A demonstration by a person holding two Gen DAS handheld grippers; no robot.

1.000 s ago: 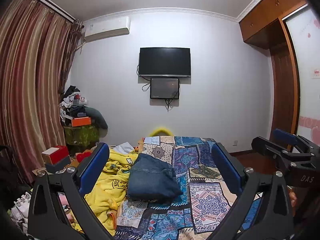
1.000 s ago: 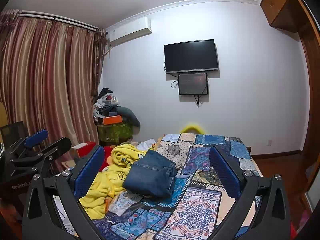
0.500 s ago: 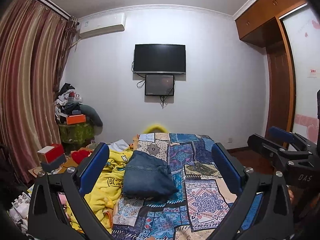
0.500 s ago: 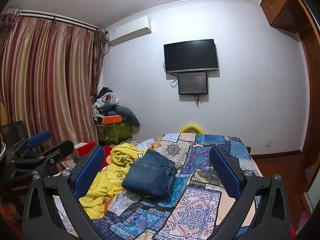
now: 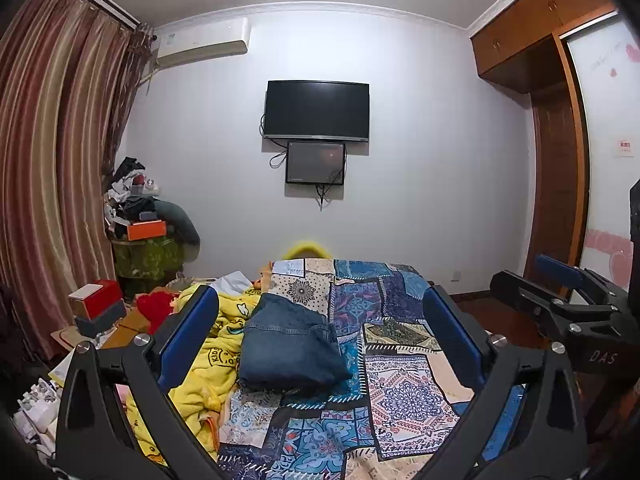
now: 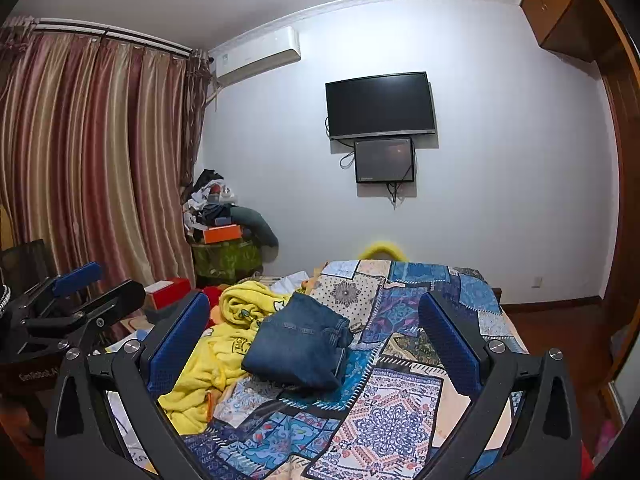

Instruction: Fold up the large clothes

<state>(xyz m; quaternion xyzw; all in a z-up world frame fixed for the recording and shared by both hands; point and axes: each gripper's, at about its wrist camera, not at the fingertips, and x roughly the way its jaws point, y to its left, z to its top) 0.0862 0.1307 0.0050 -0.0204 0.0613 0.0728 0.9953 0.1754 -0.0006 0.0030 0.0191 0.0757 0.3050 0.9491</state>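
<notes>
Folded blue jeans (image 5: 288,344) lie on the patchwork bedspread (image 5: 400,392), left of the bed's middle; they also show in the right wrist view (image 6: 298,346). A crumpled yellow garment (image 5: 208,360) lies left of the jeans, touching them, and shows in the right wrist view (image 6: 212,356). My left gripper (image 5: 320,332) is open and empty, held above the near end of the bed. My right gripper (image 6: 316,332) is open and empty, beside it on the right. Each gripper shows at the edge of the other's view.
A TV (image 5: 316,110) hangs on the far wall. Striped curtains (image 5: 48,168) cover the left side. A cluttered stand (image 5: 144,248) and red boxes (image 5: 96,300) stand left of the bed. A wooden wardrobe (image 5: 560,184) is on the right.
Both grippers stay open and empty. The left wrist view has shifted slightly, so the scene sits a little lower and to the left. The jeans and the yellow garment have not moved.
</notes>
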